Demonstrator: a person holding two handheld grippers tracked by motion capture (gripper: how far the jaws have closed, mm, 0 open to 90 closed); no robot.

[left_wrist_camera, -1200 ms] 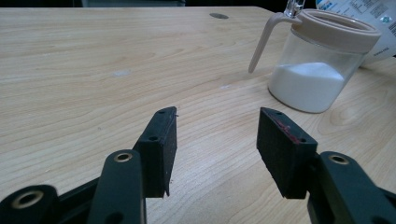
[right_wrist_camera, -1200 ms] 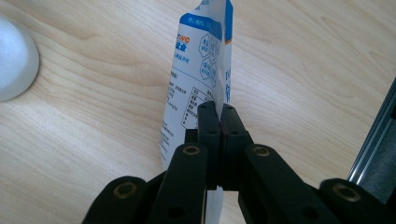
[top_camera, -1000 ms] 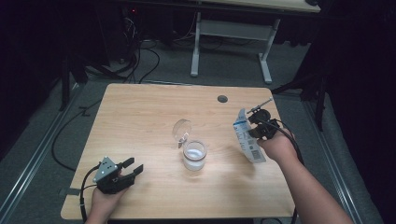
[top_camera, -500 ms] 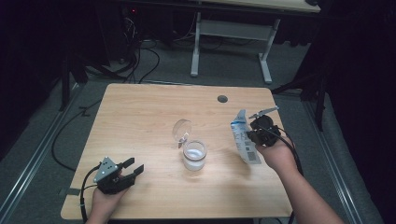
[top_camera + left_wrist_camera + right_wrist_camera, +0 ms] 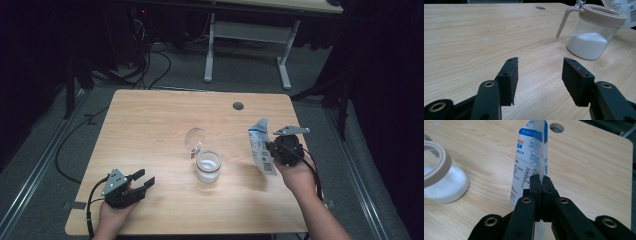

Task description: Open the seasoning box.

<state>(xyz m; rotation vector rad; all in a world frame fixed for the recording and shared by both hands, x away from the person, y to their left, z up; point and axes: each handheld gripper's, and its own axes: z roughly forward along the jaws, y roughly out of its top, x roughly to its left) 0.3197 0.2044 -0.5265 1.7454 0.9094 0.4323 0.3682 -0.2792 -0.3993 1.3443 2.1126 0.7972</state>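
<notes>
A clear jar (image 5: 208, 166) with white powder in it and a beige rim stands mid-table, its hinged lid (image 5: 194, 138) flipped up behind it. In the left gripper view the jar (image 5: 594, 35) sits ahead to the right. My right gripper (image 5: 274, 150) is shut on a white and blue pouch (image 5: 261, 150), held upright to the right of the jar; in the right gripper view the pads (image 5: 541, 185) pinch the pouch (image 5: 530, 160) edge. My left gripper (image 5: 142, 181) rests open near the front left edge of the table, its jaws (image 5: 540, 77) holding nothing.
The wooden table (image 5: 150, 125) has a round cable hole (image 5: 238, 105) at the back right. A white-framed desk (image 5: 245, 40) stands behind on the dark floor, with cables around it.
My right gripper has carried the pouch a little toward the front of the table and slightly lower. The left gripper has kept still.
</notes>
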